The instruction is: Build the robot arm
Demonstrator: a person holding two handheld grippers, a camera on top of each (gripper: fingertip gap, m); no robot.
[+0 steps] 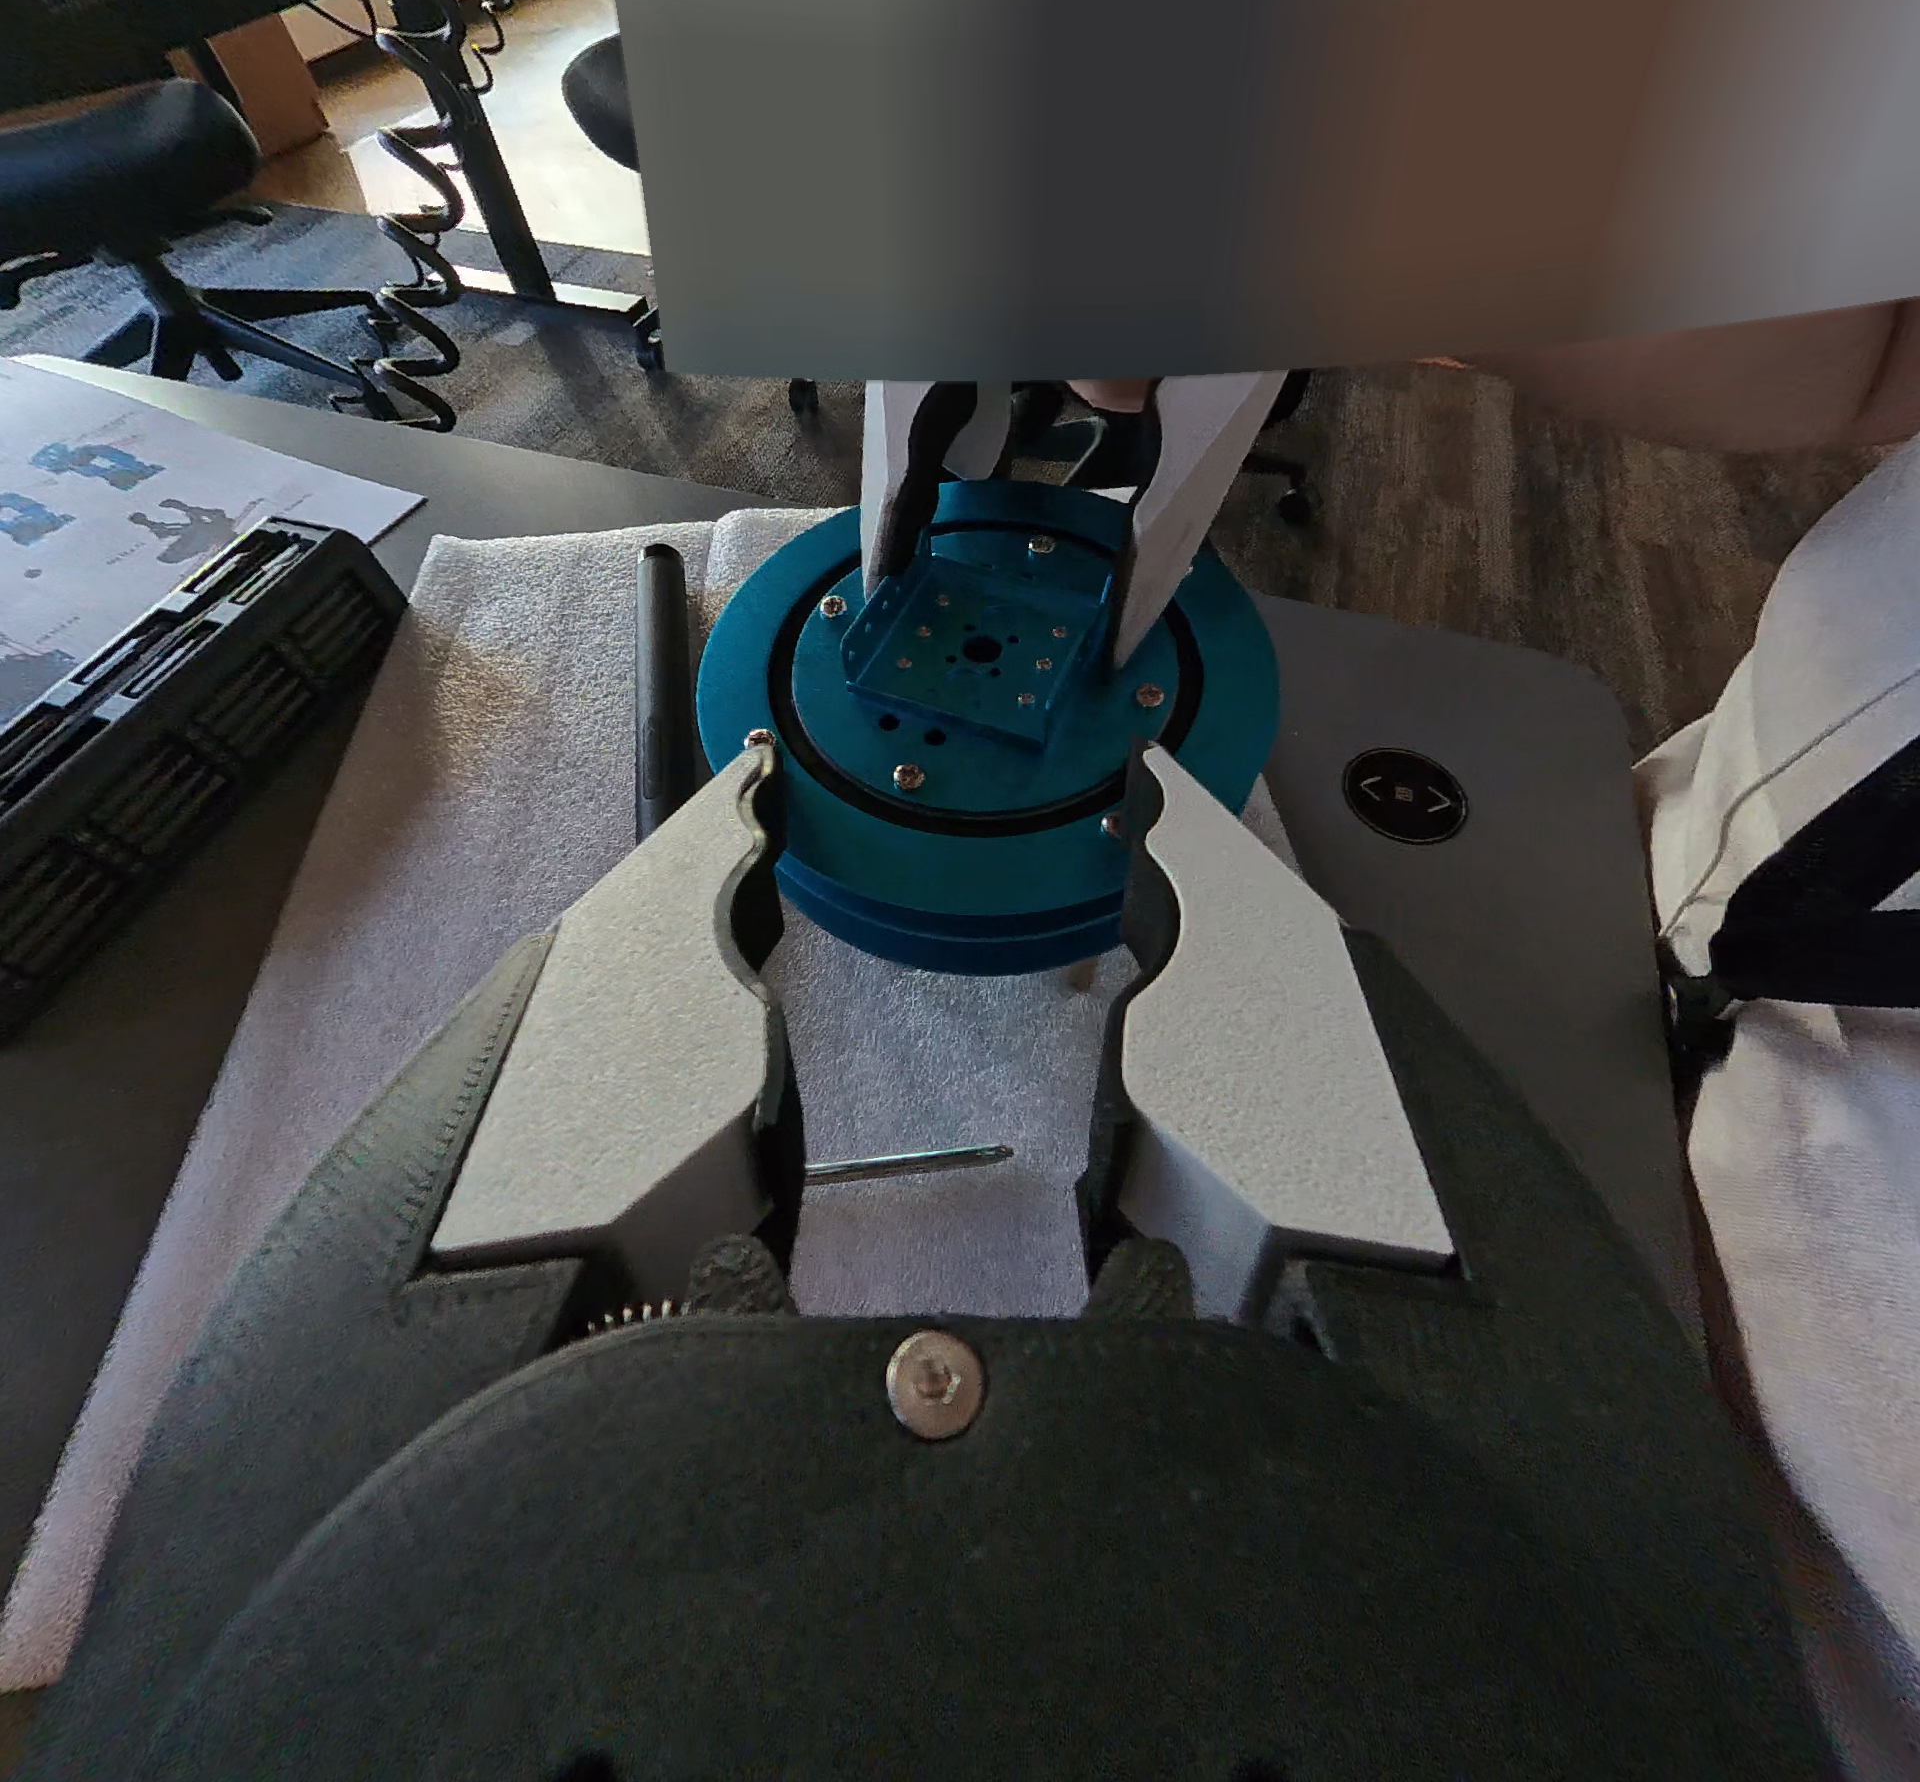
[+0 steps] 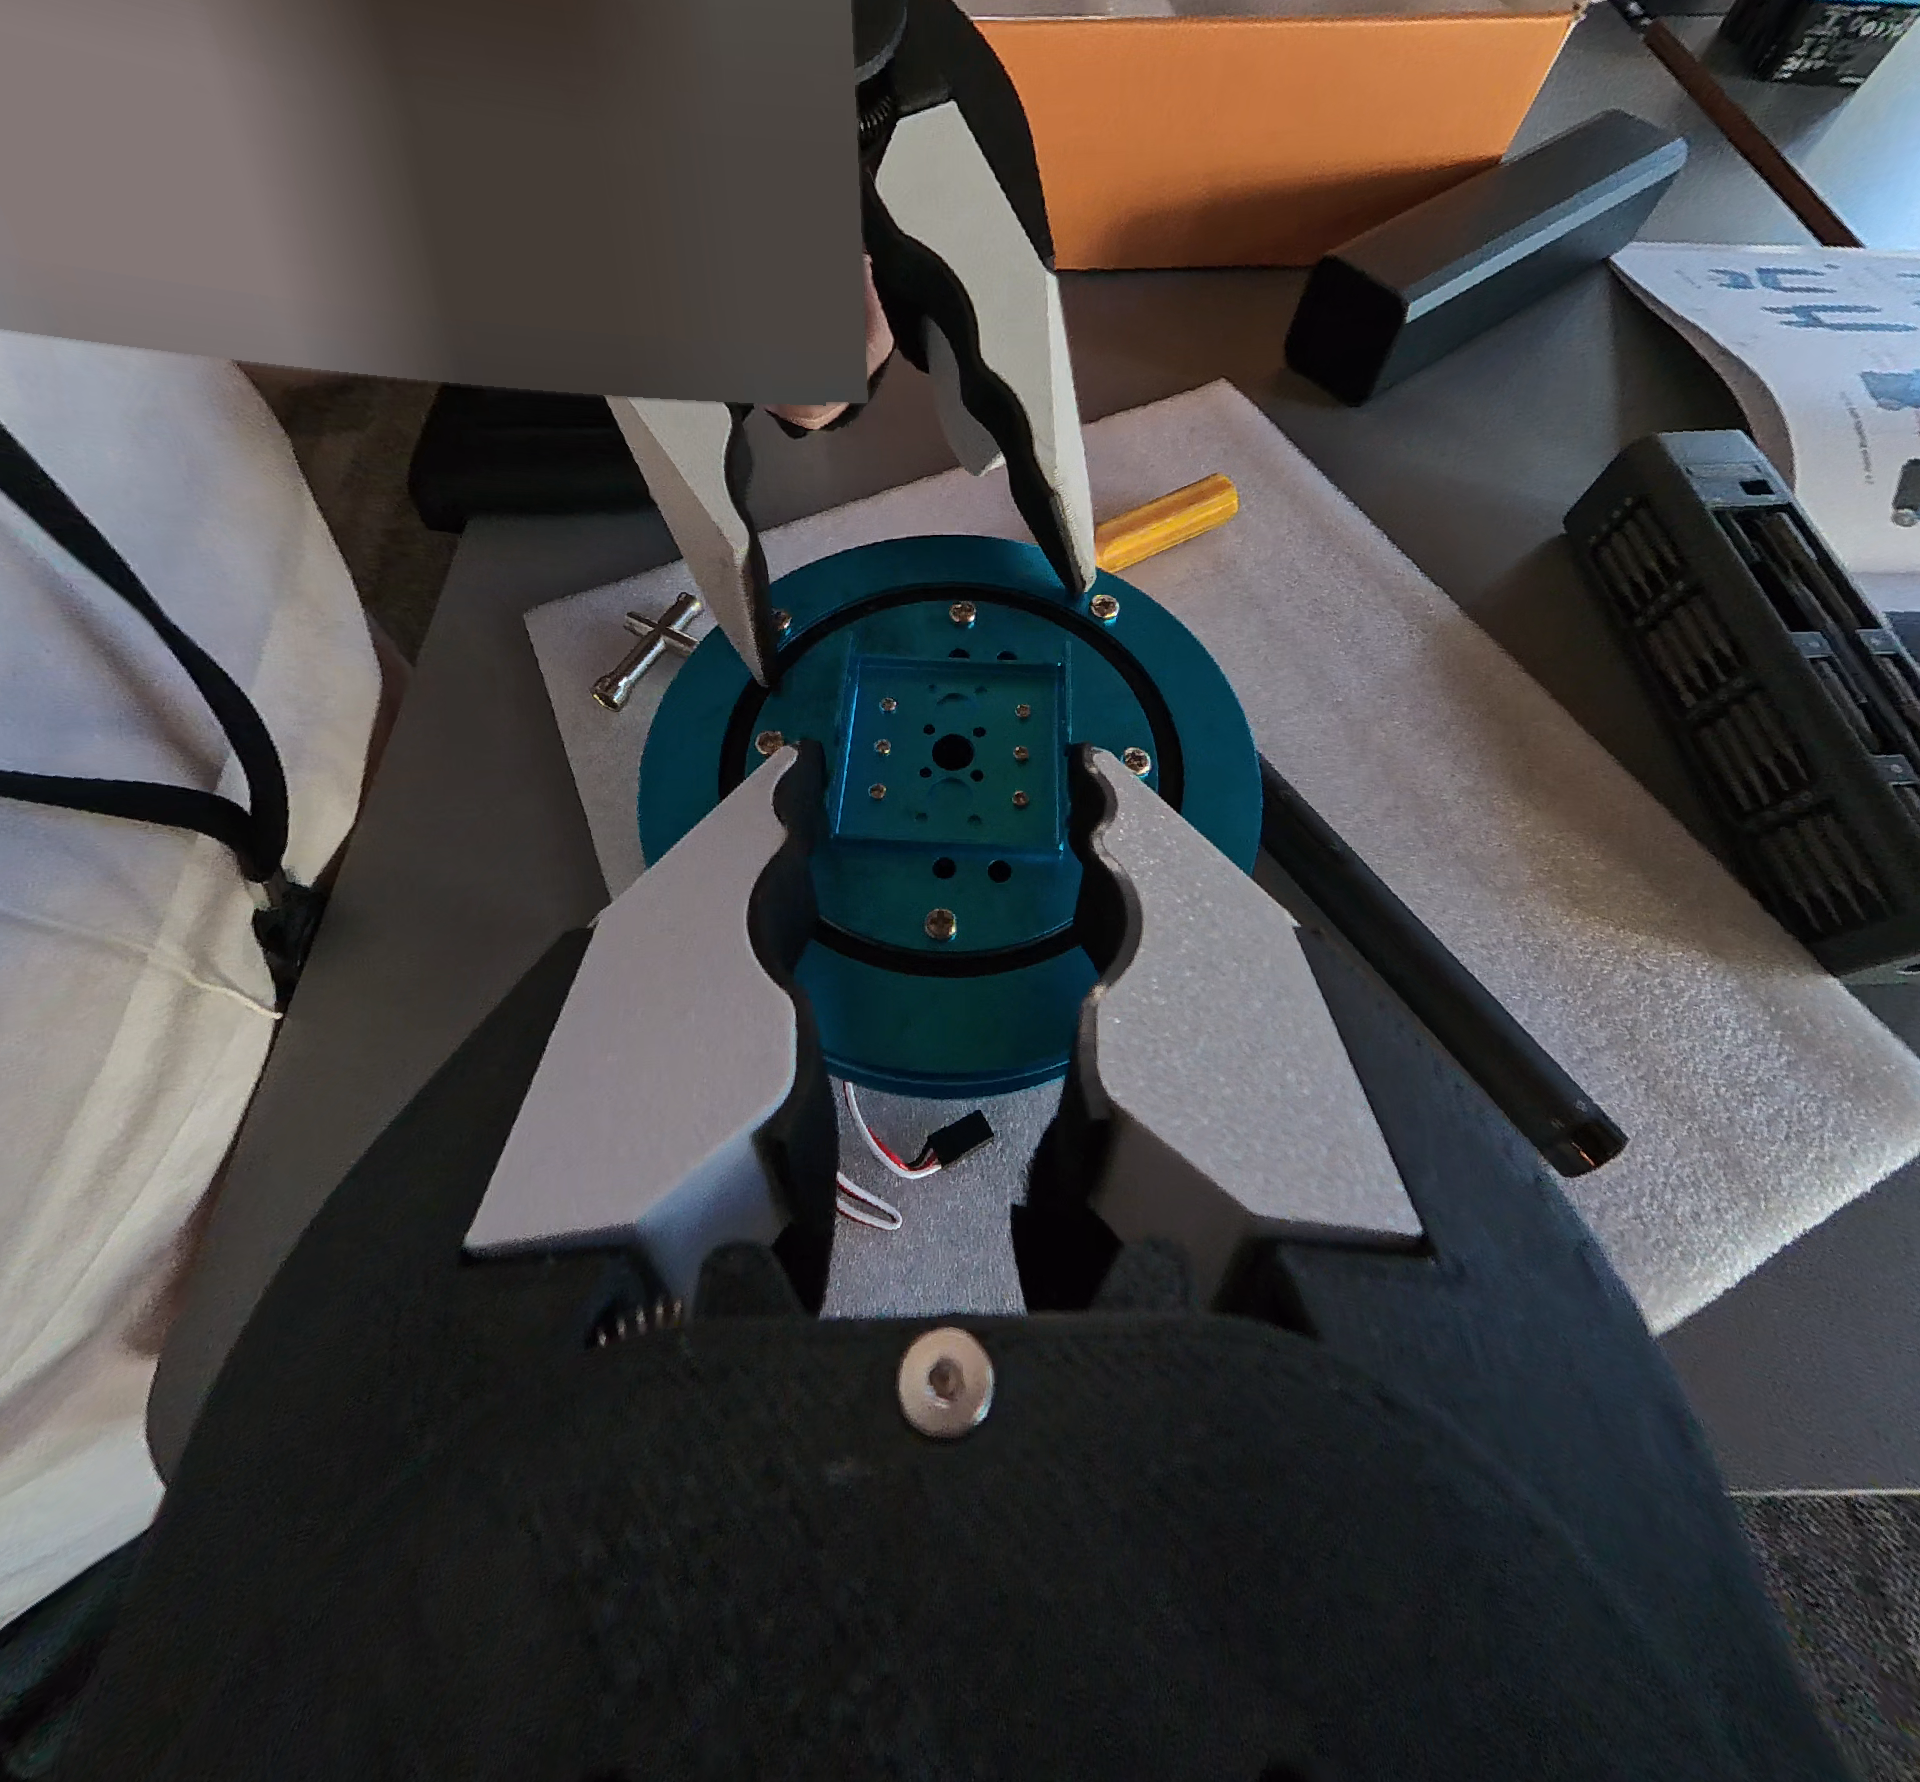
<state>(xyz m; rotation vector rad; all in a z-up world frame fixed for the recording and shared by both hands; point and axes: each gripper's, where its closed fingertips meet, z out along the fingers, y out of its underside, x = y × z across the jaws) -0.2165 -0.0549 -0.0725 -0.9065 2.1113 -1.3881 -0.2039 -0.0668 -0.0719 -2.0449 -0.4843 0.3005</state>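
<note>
Left gripper (image 1: 951, 776) fingers apart, straddling blue round base (image 1: 987, 839). Right gripper (image 2: 940, 766) fingers apart, flanking square blue bracket (image 2: 951, 756) atop base.

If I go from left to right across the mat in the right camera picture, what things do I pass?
Silver cross-shaped wrench → blue round base → black pen-like tool → black tray of screwdriver bits. The yellow rod lies farther back, so it is left out.

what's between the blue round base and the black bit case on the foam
A black screwdriver handle lies between the blue round base and the bit case, clearest in the right wrist view.
</note>
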